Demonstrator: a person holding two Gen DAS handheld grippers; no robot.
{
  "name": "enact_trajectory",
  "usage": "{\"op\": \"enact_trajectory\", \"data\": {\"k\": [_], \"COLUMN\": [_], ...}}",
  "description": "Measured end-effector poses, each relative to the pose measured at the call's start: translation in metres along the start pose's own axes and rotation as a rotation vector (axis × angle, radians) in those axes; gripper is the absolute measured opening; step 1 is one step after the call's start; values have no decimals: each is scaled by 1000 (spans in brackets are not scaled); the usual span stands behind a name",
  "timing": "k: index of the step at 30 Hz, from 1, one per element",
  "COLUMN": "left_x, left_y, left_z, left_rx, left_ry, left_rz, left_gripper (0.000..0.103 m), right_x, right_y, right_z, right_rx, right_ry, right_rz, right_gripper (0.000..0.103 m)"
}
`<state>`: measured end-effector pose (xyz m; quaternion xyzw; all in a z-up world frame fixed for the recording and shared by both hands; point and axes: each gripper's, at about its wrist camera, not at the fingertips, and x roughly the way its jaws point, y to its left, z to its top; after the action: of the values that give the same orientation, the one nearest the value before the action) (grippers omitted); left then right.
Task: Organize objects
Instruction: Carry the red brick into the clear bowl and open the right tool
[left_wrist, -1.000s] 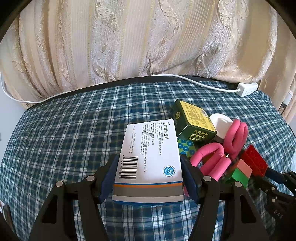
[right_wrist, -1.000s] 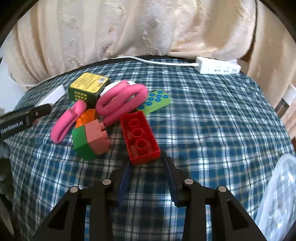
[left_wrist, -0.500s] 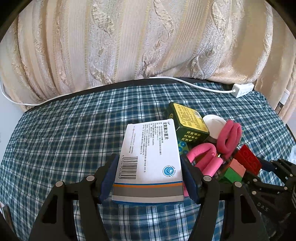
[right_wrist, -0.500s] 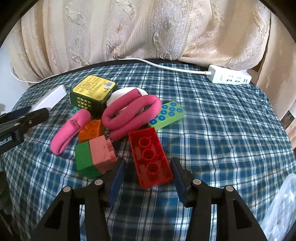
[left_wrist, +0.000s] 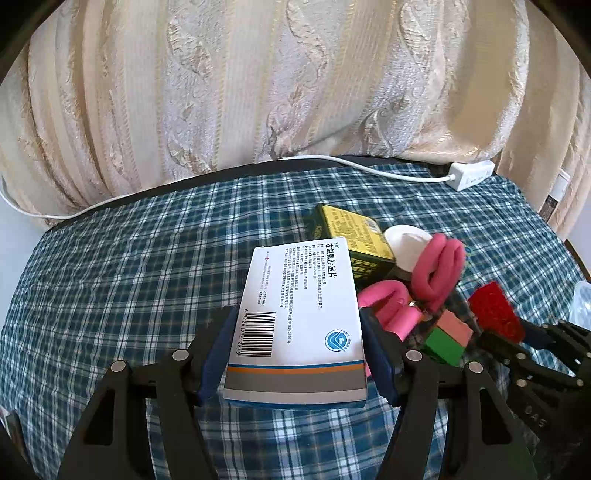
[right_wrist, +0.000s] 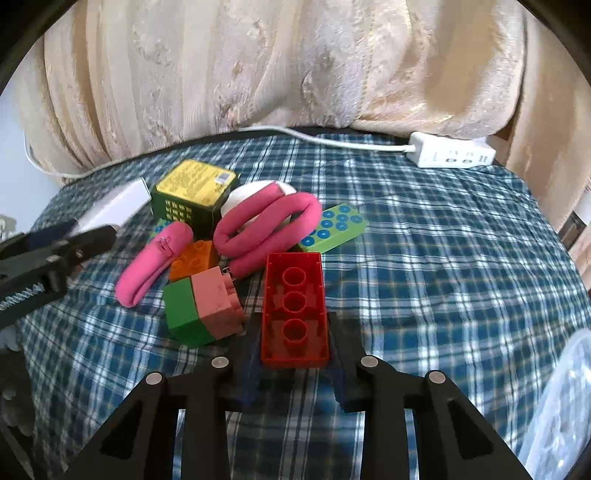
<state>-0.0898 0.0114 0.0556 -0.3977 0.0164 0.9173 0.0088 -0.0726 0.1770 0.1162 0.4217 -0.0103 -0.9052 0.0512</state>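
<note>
My left gripper (left_wrist: 297, 345) is shut on a white medicine box (left_wrist: 299, 314) with a barcode, held above the checked cloth. In the right wrist view my right gripper (right_wrist: 294, 345) is shut on a red toy brick (right_wrist: 294, 310), hollow side up, its pads pressing both long sides. Just left of the brick lies a green and pink block (right_wrist: 203, 308). Behind it sit an orange block (right_wrist: 194, 258), pink foam rollers (right_wrist: 266, 229), a green dotted plate (right_wrist: 332, 229) and a green and yellow box (right_wrist: 194, 192). The left gripper and white box (right_wrist: 114, 206) show at the left edge.
A white power strip (right_wrist: 452, 155) with its cable lies at the back of the table by the cream curtain (left_wrist: 258, 92). A clear plastic bag (right_wrist: 561, 406) sits at the right edge. A white round object (left_wrist: 406, 245) lies under the pink rollers. Bare checked cloth (left_wrist: 110, 295) spreads to the left.
My right gripper opened around the red brick, then closed on its sides. The left gripper kept still with the white box in its grip.
</note>
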Motion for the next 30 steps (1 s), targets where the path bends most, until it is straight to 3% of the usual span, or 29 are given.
{"op": "enact_trajectory", "data": {"k": [15, 30], "left_x": [-27, -57], "left_y": [-41, -103], "left_z": [-10, -22], "left_rx": [87, 206], "left_ry": [-54, -92], "left_rz": [-46, -123], "left_gripper": [67, 67], "right_x": [-74, -132], "right_y": [-43, -113], "right_z": [-44, -94], "right_rx": [145, 305], "right_ry": [-100, -163], "right_rz": [-72, -184], "right_gripper": [33, 33]}}
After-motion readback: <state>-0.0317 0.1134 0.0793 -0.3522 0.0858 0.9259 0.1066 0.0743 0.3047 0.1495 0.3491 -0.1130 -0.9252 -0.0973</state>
